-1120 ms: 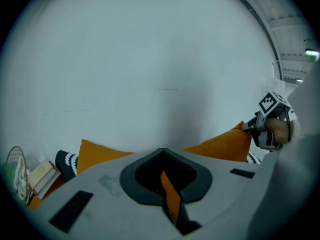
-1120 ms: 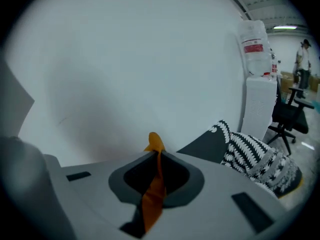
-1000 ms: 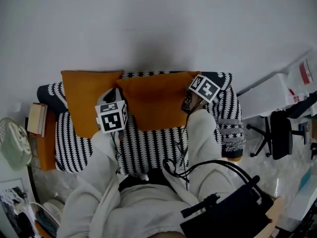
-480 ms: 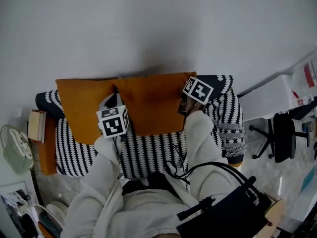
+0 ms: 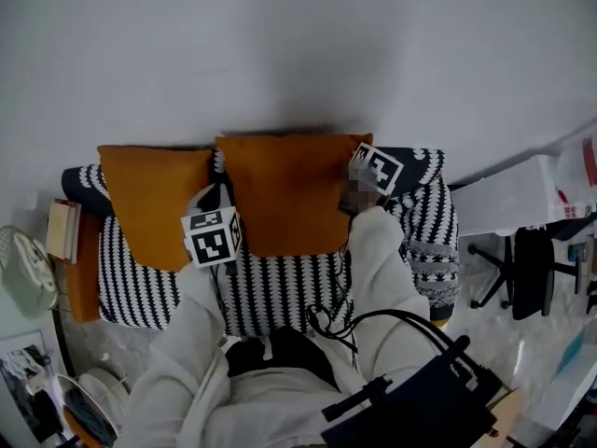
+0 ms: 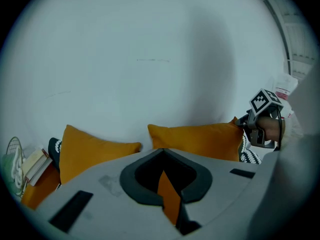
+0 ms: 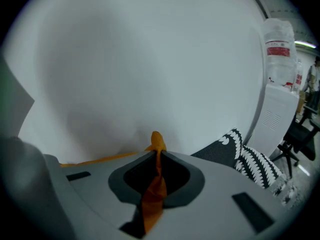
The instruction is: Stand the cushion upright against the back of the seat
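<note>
Nearest the camera, two white sleeves reach forward, each ending in one of the two grippers. The left gripper has its jaws pressed fully together on a thin fold of orange cloth, which runs up between them as a narrow strip. It pinches the left edge of the orange square fabric cushion low down, with the marker cube just in front of that corner in the head view. The right gripper has its jaws almost together, nipping a crumpled fold at the same cushion's upper right corner; the tip of that corner pokes up above the jaws.

The held cushion stands raised on the black-and-white patterned sofa, its back towards the sofa's backrest and its top edge up by the white wall. A second orange cushion sits just beside it on the left, leaning the same way, so there are two orange cushions in all on the one sofa. A stack of books lies past the sofa's left arm
</note>
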Action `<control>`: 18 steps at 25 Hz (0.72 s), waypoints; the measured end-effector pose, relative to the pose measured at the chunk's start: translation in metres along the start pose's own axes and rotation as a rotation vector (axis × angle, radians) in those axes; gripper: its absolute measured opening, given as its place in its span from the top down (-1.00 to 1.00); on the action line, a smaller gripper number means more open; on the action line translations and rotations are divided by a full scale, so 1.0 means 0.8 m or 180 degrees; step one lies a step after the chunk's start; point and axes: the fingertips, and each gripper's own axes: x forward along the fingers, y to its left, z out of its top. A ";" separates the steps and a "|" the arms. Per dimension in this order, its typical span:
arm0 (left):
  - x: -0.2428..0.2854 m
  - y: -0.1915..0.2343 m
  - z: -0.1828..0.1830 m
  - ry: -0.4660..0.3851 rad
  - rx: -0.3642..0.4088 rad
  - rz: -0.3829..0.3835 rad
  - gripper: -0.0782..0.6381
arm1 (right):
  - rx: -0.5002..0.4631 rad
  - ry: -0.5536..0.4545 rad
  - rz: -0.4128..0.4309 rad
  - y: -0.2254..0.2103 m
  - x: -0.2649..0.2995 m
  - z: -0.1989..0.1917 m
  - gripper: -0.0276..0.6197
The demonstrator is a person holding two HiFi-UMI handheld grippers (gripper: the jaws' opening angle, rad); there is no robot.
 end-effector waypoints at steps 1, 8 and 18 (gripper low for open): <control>0.003 0.000 -0.003 0.0018 -0.0015 0.0003 0.77 | 0.0001 0.0015 -0.0002 0.000 0.006 0.001 0.67; 0.013 0.004 -0.013 0.0097 -0.0075 0.0021 0.77 | -0.0039 -0.0044 -0.0048 0.005 0.033 0.008 0.67; 0.024 0.006 -0.017 0.0141 -0.0148 -0.0032 0.77 | 0.0030 -0.0062 0.0060 0.007 0.042 0.014 0.67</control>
